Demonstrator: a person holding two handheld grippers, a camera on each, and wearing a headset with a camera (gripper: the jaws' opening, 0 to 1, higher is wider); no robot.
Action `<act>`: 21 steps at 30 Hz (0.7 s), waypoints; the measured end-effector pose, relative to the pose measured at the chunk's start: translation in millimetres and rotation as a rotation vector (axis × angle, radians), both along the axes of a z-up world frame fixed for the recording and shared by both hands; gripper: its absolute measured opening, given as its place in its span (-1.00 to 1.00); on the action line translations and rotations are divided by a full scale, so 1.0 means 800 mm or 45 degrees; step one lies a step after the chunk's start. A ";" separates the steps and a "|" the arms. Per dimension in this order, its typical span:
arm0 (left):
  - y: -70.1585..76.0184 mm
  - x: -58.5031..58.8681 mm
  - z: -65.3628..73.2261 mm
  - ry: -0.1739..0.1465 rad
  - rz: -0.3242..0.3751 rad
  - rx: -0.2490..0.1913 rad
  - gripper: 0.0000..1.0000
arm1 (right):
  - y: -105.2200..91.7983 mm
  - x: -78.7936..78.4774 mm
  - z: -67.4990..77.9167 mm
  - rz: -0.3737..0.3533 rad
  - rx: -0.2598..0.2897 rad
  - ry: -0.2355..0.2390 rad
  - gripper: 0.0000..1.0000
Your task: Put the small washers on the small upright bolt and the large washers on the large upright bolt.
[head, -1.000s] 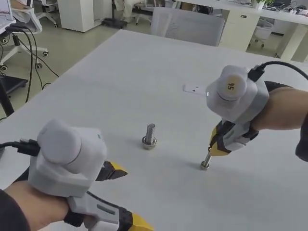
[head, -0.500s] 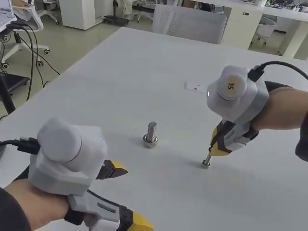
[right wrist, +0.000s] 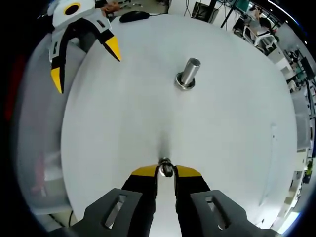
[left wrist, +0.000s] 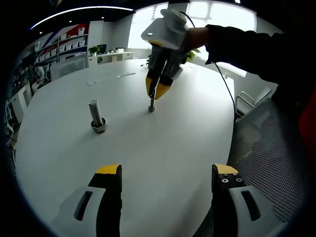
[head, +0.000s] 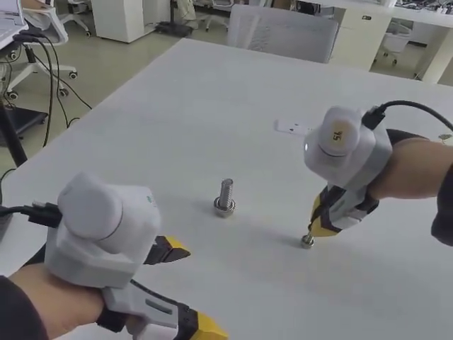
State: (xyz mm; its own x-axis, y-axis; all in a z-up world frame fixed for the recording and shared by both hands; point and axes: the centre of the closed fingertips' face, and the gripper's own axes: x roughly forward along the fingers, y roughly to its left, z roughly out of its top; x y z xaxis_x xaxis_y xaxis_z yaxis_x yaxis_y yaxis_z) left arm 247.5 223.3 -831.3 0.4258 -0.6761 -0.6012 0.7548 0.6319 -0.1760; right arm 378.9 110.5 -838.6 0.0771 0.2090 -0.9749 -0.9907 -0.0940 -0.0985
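Note:
The large bolt (head: 225, 197) (left wrist: 96, 116) (right wrist: 187, 74) stands upright mid-table with washers stacked at its base. To its right the small bolt (head: 307, 241) (left wrist: 151, 105) stands upright on the white table (head: 177, 127). My right gripper (head: 320, 228) (left wrist: 158, 91) (right wrist: 166, 173) points down onto that bolt's top, its jaws nearly together around a small round metal piece, seemingly a small washer (right wrist: 166, 169). My left gripper (head: 195, 290) (left wrist: 165, 170) (right wrist: 85, 63) hovers open and empty near the front left of the table.
A small white tag (head: 291, 128) lies on the table behind the right gripper. A grey chair (head: 283, 32) stands at the far edge. The table's left edge drops to a floor with cables (head: 49, 78).
My right gripper has sunk a little, so its tips now sit right at the small bolt's top. The left gripper has stayed put; the head camera shifted slightly.

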 end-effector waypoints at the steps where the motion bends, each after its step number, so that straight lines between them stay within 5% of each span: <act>1: 0.000 0.000 0.000 0.000 0.001 0.000 0.47 | 0.000 0.000 -0.002 0.001 -0.002 0.002 -0.72; 21: -0.001 0.004 -0.001 0.008 0.002 0.005 0.47 | 0.000 0.004 -0.026 -0.022 -0.003 0.044 -0.72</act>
